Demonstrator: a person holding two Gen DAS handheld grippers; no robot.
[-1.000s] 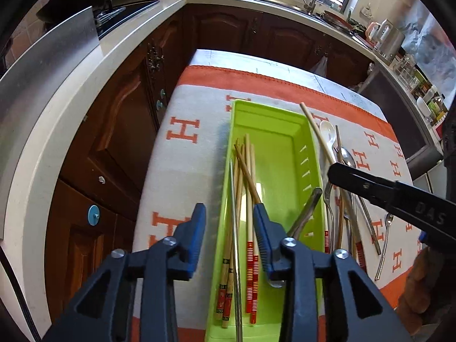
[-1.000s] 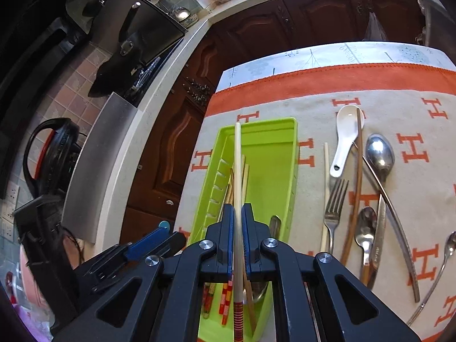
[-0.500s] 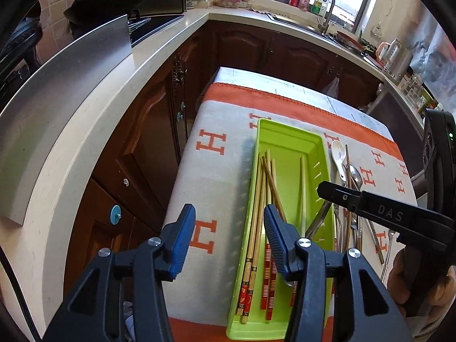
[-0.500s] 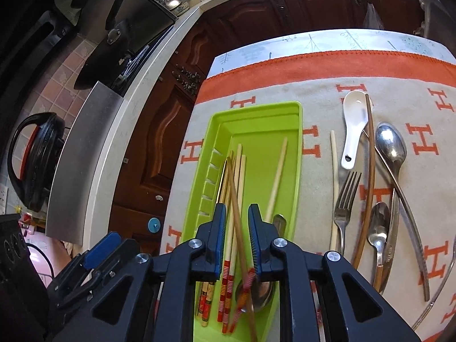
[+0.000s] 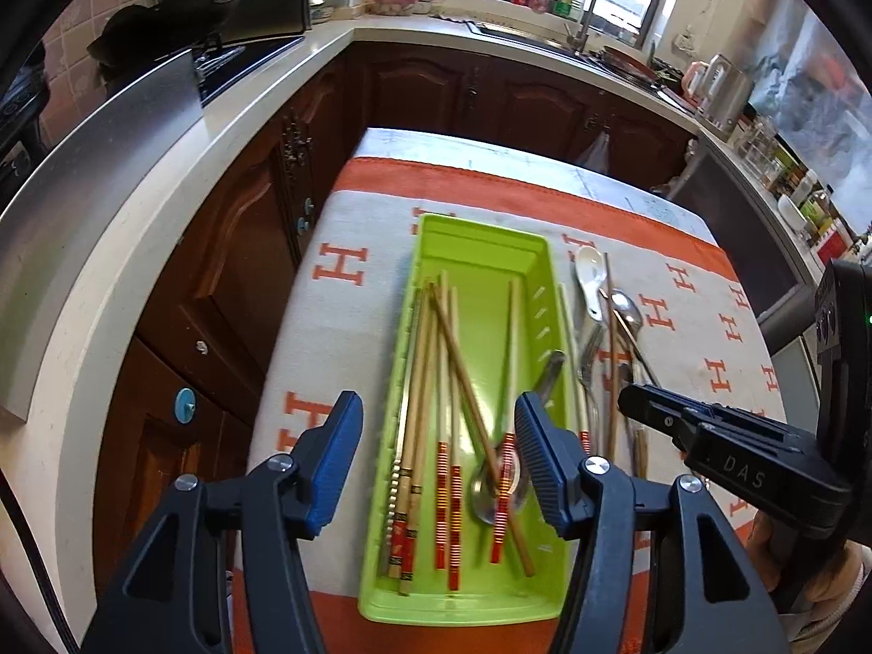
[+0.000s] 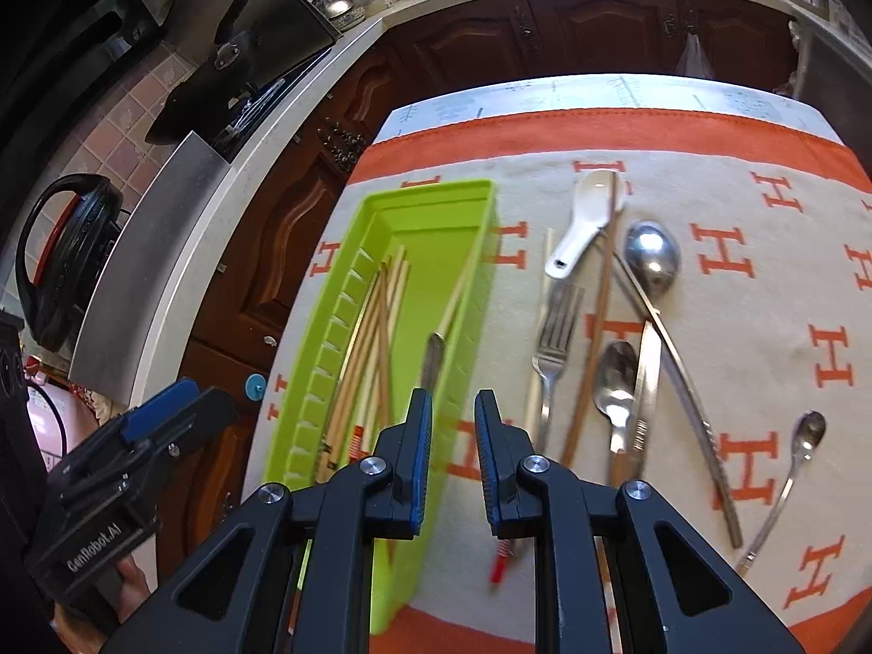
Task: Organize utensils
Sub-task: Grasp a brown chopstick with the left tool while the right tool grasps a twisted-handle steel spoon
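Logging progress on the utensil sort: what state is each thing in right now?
Left gripper: open, empty, jaws just opening.
Right gripper: open, empty.
Green tray: holds chopsticks and a metal spoon.
Chopsticks: in the tray, some crossed.
White spoon: on the cloth, outside the tray.
Fork: on the cloth.
Ladle: on the cloth.
Cabinet doors: closed.

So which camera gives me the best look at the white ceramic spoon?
The right wrist view. The white ceramic spoon lies there large and whole on the cloth, bowl and handle both clear, right of the green tray. The left wrist view shows it small, far off beyond the tray's right wall.
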